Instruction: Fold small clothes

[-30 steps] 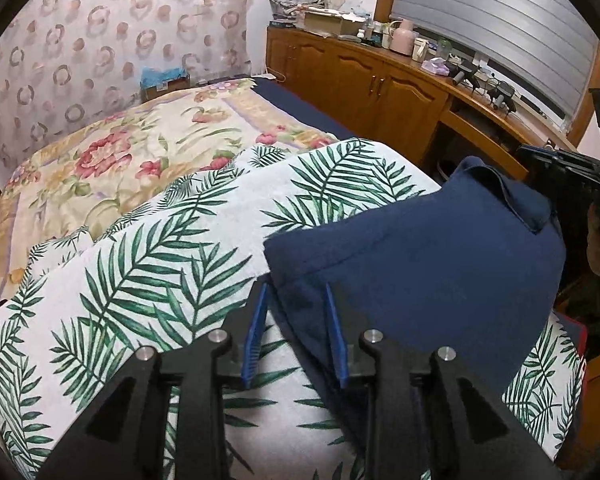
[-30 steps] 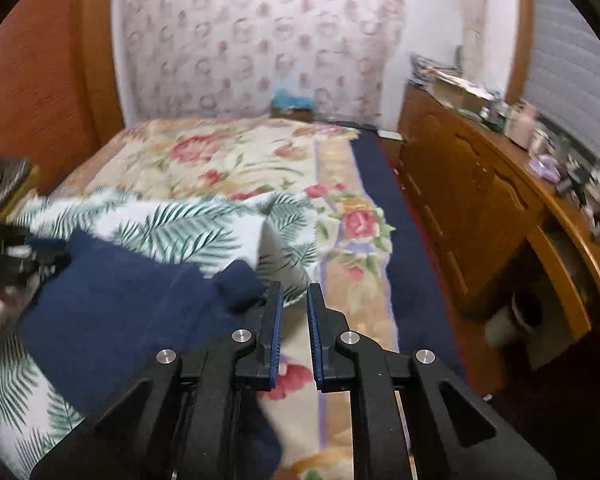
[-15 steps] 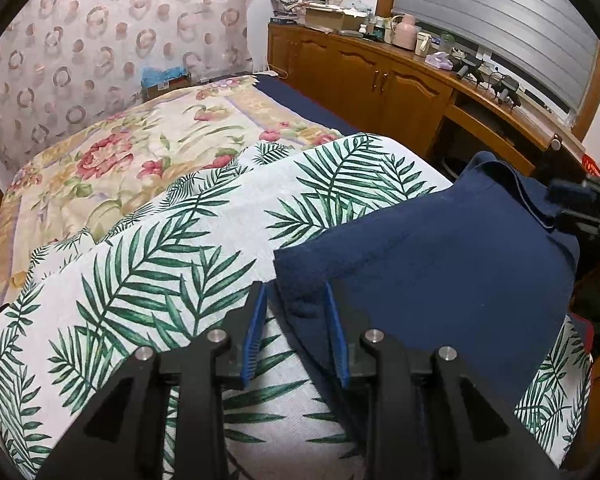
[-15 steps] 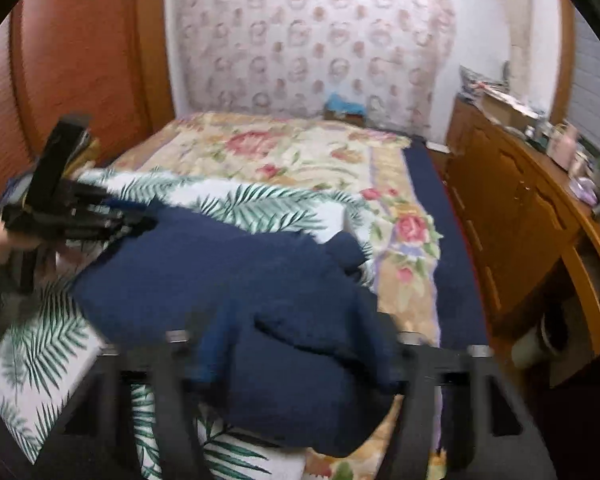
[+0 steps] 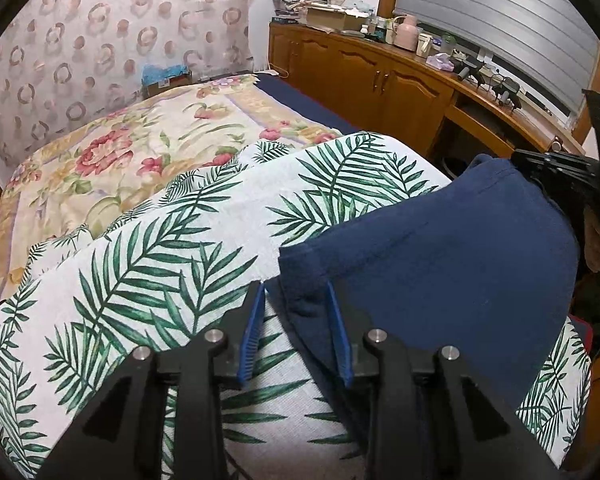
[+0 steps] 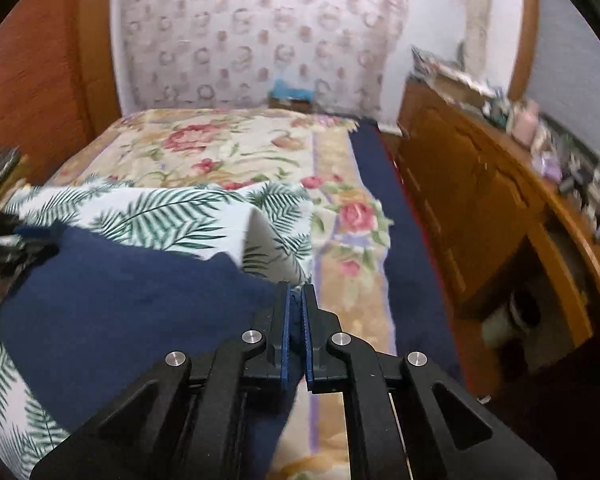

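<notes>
I judge the fold is at the spreading stage: my right gripper (image 6: 296, 312) is pinched nearly closed on one corner of the navy garment (image 5: 452, 256), while my left gripper (image 5: 296, 312) straddles the near corner, jaws part open, grip not confirmed. The cloth lies on the palm-print sheet (image 5: 180, 248), plain, soft, mildly rumpled. Next move calls for pulling both corners taut and level.

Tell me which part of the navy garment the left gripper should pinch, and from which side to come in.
Pinch the thick folded corner of the navy garment nearest the left gripper, where the hem lies doubled on the palm-leaf cloth. Come in low from the camera side, one finger under the edge. The right gripper already holds the opposite corner, so this likely matches it.
</notes>
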{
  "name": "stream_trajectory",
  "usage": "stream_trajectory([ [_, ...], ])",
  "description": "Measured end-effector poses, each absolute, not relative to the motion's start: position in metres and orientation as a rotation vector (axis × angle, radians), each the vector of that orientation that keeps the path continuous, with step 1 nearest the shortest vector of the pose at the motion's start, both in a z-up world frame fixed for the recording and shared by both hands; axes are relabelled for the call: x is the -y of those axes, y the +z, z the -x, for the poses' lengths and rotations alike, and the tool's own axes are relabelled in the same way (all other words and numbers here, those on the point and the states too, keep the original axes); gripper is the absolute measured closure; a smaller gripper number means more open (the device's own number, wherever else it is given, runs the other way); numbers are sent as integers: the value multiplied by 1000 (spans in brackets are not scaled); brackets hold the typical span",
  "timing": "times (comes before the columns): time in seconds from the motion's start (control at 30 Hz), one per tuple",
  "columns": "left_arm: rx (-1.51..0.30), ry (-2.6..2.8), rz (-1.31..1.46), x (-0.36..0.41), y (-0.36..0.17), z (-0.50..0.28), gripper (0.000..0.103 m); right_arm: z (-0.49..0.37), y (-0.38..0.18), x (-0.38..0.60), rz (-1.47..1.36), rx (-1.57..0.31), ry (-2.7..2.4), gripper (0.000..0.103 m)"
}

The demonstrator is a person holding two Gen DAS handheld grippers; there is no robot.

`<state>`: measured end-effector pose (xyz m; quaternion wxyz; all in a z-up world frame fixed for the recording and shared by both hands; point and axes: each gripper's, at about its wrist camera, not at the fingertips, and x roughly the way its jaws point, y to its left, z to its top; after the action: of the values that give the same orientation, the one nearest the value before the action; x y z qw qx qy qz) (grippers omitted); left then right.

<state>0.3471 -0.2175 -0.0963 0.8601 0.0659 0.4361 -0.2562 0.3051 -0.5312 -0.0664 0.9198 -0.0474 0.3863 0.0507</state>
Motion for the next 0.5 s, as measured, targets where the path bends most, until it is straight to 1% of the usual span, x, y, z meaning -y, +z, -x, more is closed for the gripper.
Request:
stream_trajectory([
  [0.07, -916, -538, -136, 217, -96, -347, 73, -304, -67, 534, 80, -796, 94, 98],
  [0.1, -917, -538, -134, 217, -97, -347, 72, -302, -66, 534, 71, -798, 97, 95],
  [0.13, -918, -539, -136, 217, -97, -348, 72, -299, -66, 535, 56, -799, 102, 74],
  [0.17, -917, -539, -136, 216, -97, -348, 72, -296, -65, 536, 29, -802, 114, 41],
  [0.2, -918, -540, -137, 216, -98, -348, 72, -291, -64, 537, -8, -789, 127, 30],
  [0.23, -918, -540, -137, 216, -97, -348, 71, -286, -62, 538, -35, -780, 132, 26],
  [0.33, -919, -538, -134, 216, -97, -348, 68, -278, -65, 540, -88, -803, 169, 22],
  [0.5, -947, -550, -75, 213, -102, -356, 68, -279, -91, 537, -133, -899, 215, 21],
])
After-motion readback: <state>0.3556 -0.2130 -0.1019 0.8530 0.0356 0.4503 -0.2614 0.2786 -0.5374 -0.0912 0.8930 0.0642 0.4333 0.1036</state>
